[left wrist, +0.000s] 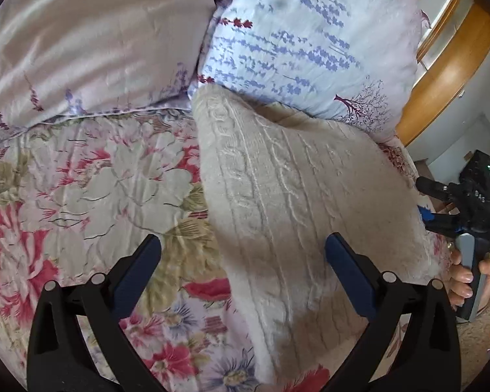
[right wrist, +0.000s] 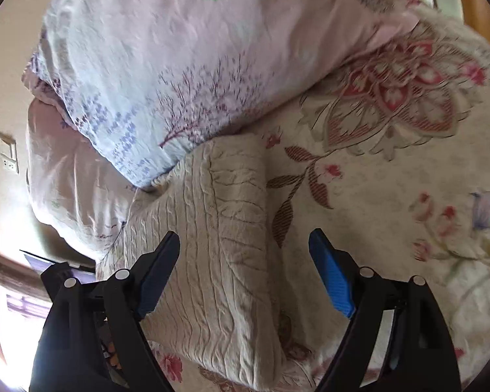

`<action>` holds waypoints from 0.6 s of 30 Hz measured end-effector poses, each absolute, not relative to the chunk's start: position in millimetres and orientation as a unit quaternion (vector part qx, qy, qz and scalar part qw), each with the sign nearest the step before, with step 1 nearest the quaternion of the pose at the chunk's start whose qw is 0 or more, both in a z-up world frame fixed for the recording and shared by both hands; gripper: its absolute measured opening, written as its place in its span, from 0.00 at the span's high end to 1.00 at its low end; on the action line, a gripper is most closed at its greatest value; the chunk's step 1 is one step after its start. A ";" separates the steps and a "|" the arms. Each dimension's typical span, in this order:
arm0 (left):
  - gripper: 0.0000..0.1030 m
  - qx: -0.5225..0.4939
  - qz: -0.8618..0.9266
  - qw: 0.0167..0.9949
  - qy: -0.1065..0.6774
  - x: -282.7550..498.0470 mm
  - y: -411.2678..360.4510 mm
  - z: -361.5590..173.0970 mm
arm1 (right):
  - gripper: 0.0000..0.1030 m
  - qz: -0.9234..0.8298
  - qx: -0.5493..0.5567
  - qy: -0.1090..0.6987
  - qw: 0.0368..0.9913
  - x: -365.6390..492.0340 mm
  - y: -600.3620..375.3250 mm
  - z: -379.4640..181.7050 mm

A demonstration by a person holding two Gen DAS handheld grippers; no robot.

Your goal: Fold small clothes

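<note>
A cream cable-knit sweater (left wrist: 297, 196) lies folded into a long strip on the floral bedspread (left wrist: 81, 189). Its far end touches a pillow. My left gripper (left wrist: 243, 248) is open and empty, hovering above the sweater's left edge. My right gripper (right wrist: 244, 245) is open and empty above the sweater (right wrist: 219, 245), whose right side is folded over along its length. The right gripper also shows in the left wrist view (left wrist: 441, 205), held in a hand beside the sweater's right edge.
A white pillow with purple flowers (left wrist: 310, 39) and a pale pink pillow (left wrist: 91, 42) lie at the head of the bed. A wooden headboard (left wrist: 454, 65) curves behind them. The bedspread (right wrist: 392, 179) stretches right of the sweater.
</note>
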State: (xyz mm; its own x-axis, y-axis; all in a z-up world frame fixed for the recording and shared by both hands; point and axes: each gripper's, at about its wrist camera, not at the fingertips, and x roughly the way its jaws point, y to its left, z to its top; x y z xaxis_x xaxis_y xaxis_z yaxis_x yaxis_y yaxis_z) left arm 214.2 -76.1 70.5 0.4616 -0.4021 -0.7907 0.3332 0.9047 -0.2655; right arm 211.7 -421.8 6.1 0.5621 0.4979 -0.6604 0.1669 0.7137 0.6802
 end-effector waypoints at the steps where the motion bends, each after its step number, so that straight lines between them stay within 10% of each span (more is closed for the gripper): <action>1: 0.02 -0.037 -0.216 0.853 0.474 215.9 -76.9 69.4 | 0.20 0.104 0.364 0.460 0.803 213.9 -420.9 3.8; 18: 0.02 -0.062 -0.246 0.827 0.502 251.3 -102.3 49.7 | 0.29 0.158 0.332 0.469 0.803 233.2 -389.1 -8.9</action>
